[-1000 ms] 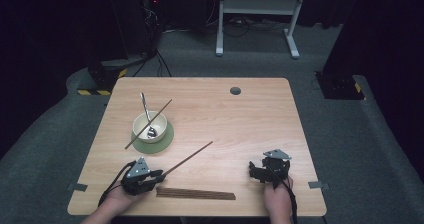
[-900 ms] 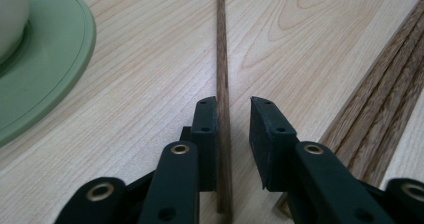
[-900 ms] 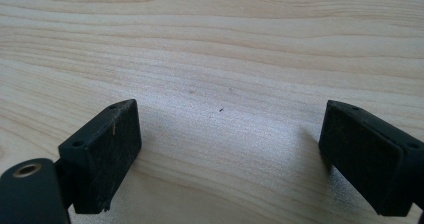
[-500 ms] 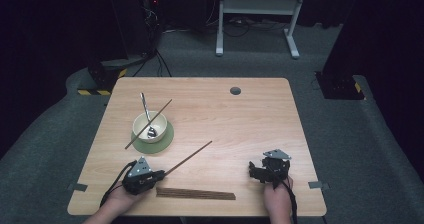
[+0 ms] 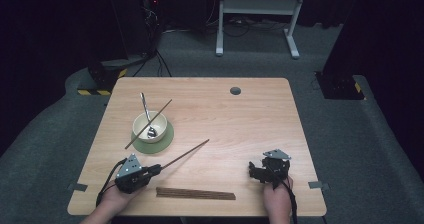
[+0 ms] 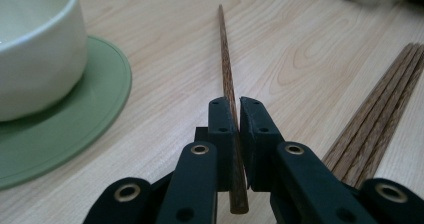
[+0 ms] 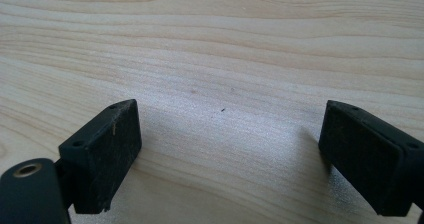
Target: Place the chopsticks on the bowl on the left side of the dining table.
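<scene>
Clamping one chopstick (image 6: 227, 79), the left claw (image 6: 234, 129) holds it above the table (image 5: 240, 119).

**Work surface and contents**

Light wooden table (image 5: 240, 119) with a round cable hole (image 5: 235, 90). Directly on it: a green saucer (image 5: 167, 139) at left and a bundle of chopsticks (image 5: 195, 194) along the near edge.
</scene>
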A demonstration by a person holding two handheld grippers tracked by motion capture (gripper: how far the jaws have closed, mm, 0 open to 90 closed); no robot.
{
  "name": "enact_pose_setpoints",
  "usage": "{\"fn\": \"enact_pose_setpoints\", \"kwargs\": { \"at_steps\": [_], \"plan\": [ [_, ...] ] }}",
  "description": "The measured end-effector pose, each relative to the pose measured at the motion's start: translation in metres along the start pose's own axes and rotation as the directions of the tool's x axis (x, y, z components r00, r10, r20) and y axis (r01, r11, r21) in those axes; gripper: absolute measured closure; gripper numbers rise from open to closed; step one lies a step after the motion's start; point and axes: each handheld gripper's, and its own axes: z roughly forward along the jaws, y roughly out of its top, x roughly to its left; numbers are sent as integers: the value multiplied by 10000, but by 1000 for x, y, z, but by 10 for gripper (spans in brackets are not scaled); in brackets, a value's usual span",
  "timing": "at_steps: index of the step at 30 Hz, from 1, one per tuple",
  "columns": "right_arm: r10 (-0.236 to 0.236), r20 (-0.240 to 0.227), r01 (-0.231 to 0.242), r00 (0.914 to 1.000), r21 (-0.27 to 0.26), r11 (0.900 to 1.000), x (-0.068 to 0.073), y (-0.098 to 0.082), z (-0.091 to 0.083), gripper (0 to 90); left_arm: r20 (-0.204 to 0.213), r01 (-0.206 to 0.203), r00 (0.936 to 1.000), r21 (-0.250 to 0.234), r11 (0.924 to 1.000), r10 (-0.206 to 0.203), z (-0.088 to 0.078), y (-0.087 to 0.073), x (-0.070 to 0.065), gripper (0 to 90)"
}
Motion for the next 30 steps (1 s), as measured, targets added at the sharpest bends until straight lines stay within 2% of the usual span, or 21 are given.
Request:
{"fn": "enact_pose_setpoints", "kwargs": {
  "at_steps": [6, 17, 30],
  "plan": [
    [-1, 4, 1, 10000, 2, 10000, 0, 0, 0, 96, -46, 86, 10000, -432, 9990, -88, -6, 3, 1, 838],
    [1, -3, -1, 10000, 2, 10000, 0, 0, 0, 96, -117, 157, 9998, -908, 9957, -169, -15, 8, 4, 838],
    [10, -37, -10, 10000, -3, 10000, 0, 0, 0, 95, -551, 506, 9967, -1446, 9882, -591, -26, 11, 16, 838]
  ]
}}
